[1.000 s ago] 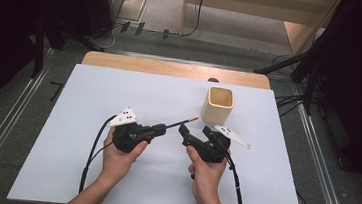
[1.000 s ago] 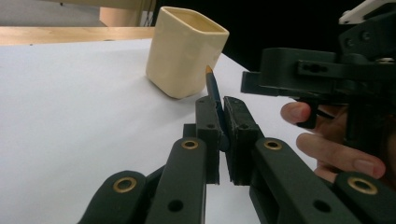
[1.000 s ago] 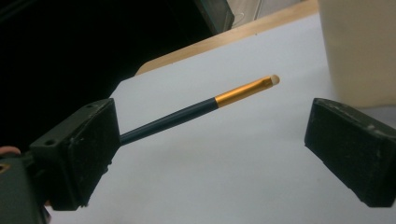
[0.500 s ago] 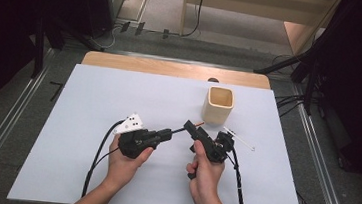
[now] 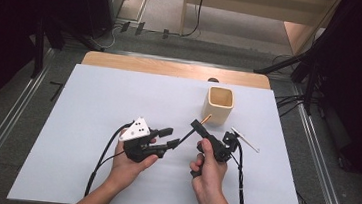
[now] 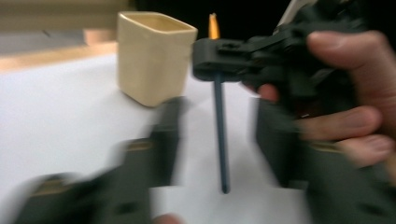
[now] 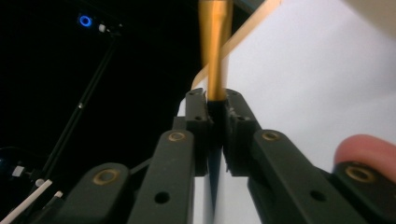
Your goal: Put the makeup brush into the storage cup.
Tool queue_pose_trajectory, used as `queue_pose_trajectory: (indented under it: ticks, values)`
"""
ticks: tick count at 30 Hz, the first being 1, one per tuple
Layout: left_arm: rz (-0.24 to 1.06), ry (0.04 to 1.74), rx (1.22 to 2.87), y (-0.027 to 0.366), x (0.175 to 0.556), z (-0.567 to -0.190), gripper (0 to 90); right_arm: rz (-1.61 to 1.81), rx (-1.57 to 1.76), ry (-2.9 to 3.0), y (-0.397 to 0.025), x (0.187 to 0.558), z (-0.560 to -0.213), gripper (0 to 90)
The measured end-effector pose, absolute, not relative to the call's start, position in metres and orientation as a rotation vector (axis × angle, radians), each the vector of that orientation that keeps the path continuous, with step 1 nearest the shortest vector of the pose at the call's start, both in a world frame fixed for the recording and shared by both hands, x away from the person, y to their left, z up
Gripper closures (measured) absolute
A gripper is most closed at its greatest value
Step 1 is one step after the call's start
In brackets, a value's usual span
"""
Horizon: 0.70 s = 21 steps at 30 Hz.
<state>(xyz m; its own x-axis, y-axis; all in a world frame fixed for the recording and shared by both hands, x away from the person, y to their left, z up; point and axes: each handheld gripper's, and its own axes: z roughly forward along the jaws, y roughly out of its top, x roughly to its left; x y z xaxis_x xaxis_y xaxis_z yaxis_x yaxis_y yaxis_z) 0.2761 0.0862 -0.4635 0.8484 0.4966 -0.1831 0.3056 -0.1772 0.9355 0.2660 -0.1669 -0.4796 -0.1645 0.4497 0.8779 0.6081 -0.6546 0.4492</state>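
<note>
A white sheet [image 5: 91, 123] is seen spread over the table, with a strip of bare wood [image 5: 172, 68] left exposed along the sheet's upper edge in the high view. A cup [image 5: 219, 105] is noted right of centre in that view: cream, matt, squarish with rounded corners, open at the top, standing upright. The pencil [image 5: 191, 130] is located just below and left of the cup, clear of it; its dark, thin shaft is topped by an orange end [image 5: 207, 118] that points toward the cup. The right gripper [image 5: 197, 126] is closed on the pencil near the orange end; in the right gripper view the shaft [image 7: 215, 70] is seen pinched between the two black jaws. The left gripper [image 5: 168, 137] is held left of centre, its jaws set apart on either side of the pencil's lower end without touching it, as the left gripper view confirms through blur, where the pencil [image 6: 220, 135] stands upright between them. Nothing is found between the pencil tip and the cup. A grey three-cornered plate with black dots is carried on each gripper. Black cables [image 5: 100, 159] trail toward the lower edge of the frame. Metal rails [image 5: 0, 130] flank the table on a grey floor.
</note>
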Motion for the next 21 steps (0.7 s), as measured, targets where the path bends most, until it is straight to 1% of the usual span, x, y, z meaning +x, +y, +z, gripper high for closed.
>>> queue_pose_trajectory:
  ticks: [1,2,4,7,13,21]
  values:
    - [0.178,0.623,1.785,0.086,0.277,-0.464,25.4,-1.957,-1.948,-1.274,-0.168,0.266,-0.478,83.9]
    - [0.167,0.634,1.792,0.086,0.277,-0.464,25.4,-1.957,-1.948,-1.274,-0.168,0.266,-0.478,83.9]
    - [0.154,0.648,1.809,0.088,0.278,-0.464,12.8,-1.994,-1.958,-1.353,-0.170,0.266,-0.475,83.9]
    - [0.148,0.626,1.817,0.094,0.278,-0.464,0.9,-2.047,-1.989,-1.532,-0.172,0.265,-0.466,83.9]
    - [0.203,0.641,1.792,0.116,0.279,-0.465,0.0,-2.095,-1.998,-1.766,-0.175,0.263,-0.455,83.9]
    - [0.276,0.635,1.811,0.139,0.276,-0.473,0.0,-2.140,-1.983,-2.051,-0.180,0.261,-0.440,83.9]
